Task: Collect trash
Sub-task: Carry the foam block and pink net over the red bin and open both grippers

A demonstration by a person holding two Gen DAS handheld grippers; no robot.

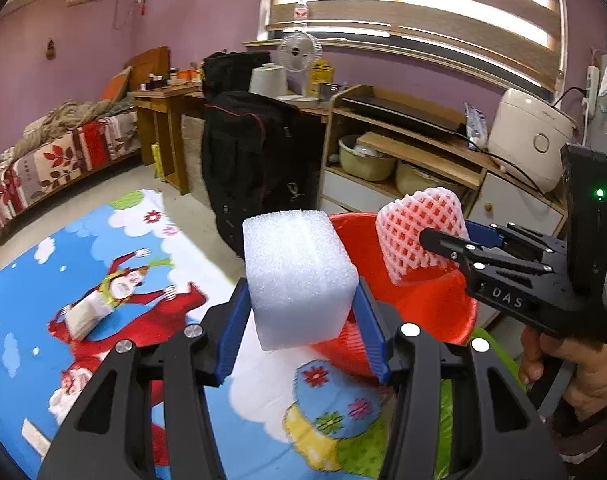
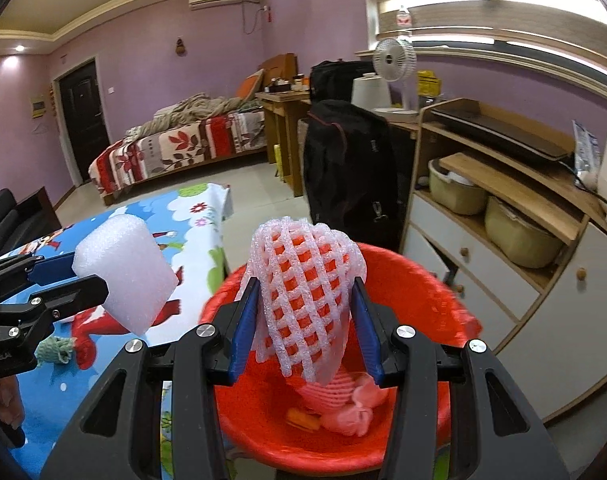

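Judging by how things lay, the collecting was well under way but not finished. Nearest the left camera, the left hand-held gripper (image 1: 301,312) was clamped on a white foam block (image 1: 299,276), its blue pads pressed against both flanks, the block carried in the air above the cartoon-printed mat (image 1: 103,280). The block sat at about nine o'clock from the red basin (image 1: 435,304), beside its rim rather than over the middle, so this piece was not yet delivered.

Nearest the right camera, the right hand-held gripper (image 2: 305,328) was closed on a pink foam fruit net (image 2: 307,300), squeezed between both pads and hanging directly over the red basin's (image 2: 423,292) open mouth. That piece looked ready to drop.

Down inside the basin, at about six o'clock under the net, lay crumpled pink netting (image 2: 343,404) and a small orange scrap (image 2: 303,420), so some trash had already gone in.

On the mat, at about eight o'clock from the basin in the right view, a small greenish knotted bundle (image 2: 55,350) remained, possibly trash left to gather; I could not tell what it was.

Farther off stood a black bag (image 2: 347,168), wooden shelving (image 2: 503,184) and a bed (image 2: 183,144).
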